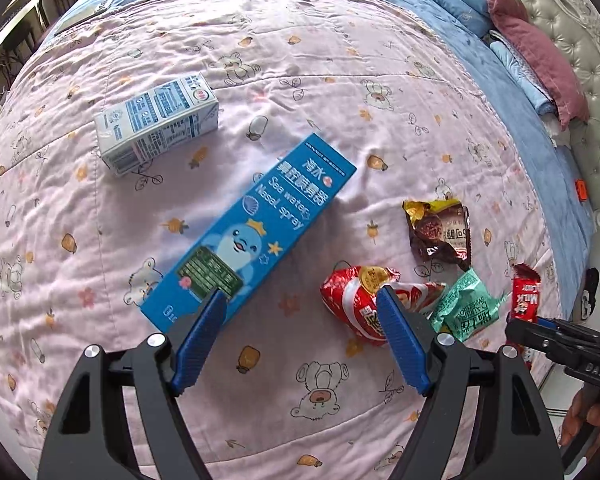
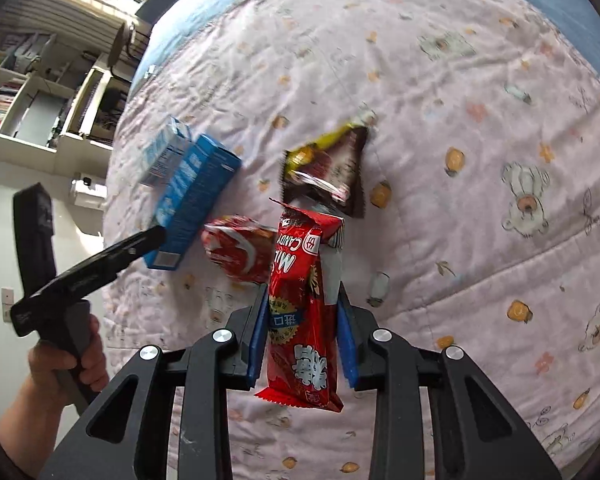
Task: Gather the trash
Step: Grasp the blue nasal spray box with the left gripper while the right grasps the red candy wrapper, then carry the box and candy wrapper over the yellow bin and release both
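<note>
My left gripper (image 1: 300, 292) is open above the pink quilt, its fingers (image 1: 204, 332) straddling the gap between a blue nasal spray box (image 1: 252, 232) and a red snack wrapper (image 1: 356, 304). A white and blue milk carton (image 1: 156, 124), a brown chocolate wrapper (image 1: 440, 232) and a green wrapper (image 1: 464, 312) lie nearby. My right gripper (image 2: 304, 296) is shut on a red milk candy wrapper (image 2: 300, 304), held above the quilt; that wrapper also shows in the left wrist view (image 1: 524, 300). The blue box (image 2: 196, 200), carton (image 2: 164, 152), red wrapper (image 2: 240, 248) and brown wrapper (image 2: 328, 168) show beyond it.
The bed's pink bear-print quilt (image 1: 340, 80) covers a blue sheet (image 1: 520, 92). Pillows (image 1: 532, 40) and a padded headboard (image 1: 580, 60) are at the right. Shelves (image 2: 32, 92) stand beyond the bed's left edge. A hand (image 2: 60, 364) holds the left gripper's handle.
</note>
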Demonstrator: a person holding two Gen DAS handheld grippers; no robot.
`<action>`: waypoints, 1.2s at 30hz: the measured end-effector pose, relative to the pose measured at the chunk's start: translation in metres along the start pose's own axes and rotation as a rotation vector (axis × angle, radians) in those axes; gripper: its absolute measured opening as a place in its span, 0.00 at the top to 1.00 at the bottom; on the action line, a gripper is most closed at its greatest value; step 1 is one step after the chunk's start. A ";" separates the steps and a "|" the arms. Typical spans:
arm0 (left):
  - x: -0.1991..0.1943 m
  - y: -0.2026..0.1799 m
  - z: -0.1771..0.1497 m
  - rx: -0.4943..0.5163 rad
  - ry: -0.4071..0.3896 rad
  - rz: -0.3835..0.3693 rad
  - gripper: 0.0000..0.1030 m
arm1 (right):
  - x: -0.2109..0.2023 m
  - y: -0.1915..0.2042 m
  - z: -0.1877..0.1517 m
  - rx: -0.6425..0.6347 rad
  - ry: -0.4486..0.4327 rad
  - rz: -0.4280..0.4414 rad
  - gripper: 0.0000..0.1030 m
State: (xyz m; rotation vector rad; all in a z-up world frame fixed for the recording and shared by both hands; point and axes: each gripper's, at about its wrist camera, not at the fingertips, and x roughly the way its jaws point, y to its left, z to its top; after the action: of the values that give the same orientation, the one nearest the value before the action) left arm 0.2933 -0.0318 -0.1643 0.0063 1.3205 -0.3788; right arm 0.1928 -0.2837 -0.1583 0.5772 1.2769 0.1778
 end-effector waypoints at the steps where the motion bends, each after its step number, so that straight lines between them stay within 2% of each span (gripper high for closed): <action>1: 0.000 0.003 0.003 0.000 -0.002 0.005 0.25 | 0.001 0.010 0.006 -0.020 -0.004 0.015 0.71; 7: 0.005 0.014 0.019 0.026 -0.001 0.034 0.25 | 0.029 0.046 0.051 -0.097 0.017 0.076 0.71; 11: 0.019 0.023 0.029 0.051 0.022 0.052 0.25 | 0.061 0.065 0.069 -0.146 0.058 0.081 0.71; 14: 0.035 0.030 0.035 0.049 0.071 0.045 0.24 | 0.080 0.075 0.075 -0.177 0.087 0.073 0.71; 17: 0.045 0.034 0.037 0.044 0.102 -0.006 0.20 | 0.089 0.081 0.078 -0.201 0.101 0.066 0.71; 22: 0.058 0.025 0.036 0.093 0.150 -0.055 0.19 | 0.094 0.079 0.081 -0.206 0.116 0.058 0.71; 25: 0.067 0.020 0.031 0.120 0.167 -0.036 0.19 | 0.096 0.077 0.083 -0.212 0.120 0.053 0.71; 28: 0.078 0.021 0.029 0.134 0.180 0.010 0.39 | 0.097 0.074 0.087 -0.211 0.123 0.049 0.71; 33: 0.079 0.033 0.028 0.049 0.160 -0.011 0.44 | 0.095 0.070 0.088 -0.207 0.124 0.056 0.71; 36: 0.071 0.041 0.025 -0.019 0.156 -0.068 0.47 | 0.091 0.065 0.086 -0.192 0.126 0.066 0.71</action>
State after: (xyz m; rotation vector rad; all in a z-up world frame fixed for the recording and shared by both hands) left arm 0.3415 -0.0177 -0.2331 -0.0256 1.4816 -0.4299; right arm 0.3125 -0.2148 -0.1887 0.4487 1.3456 0.3921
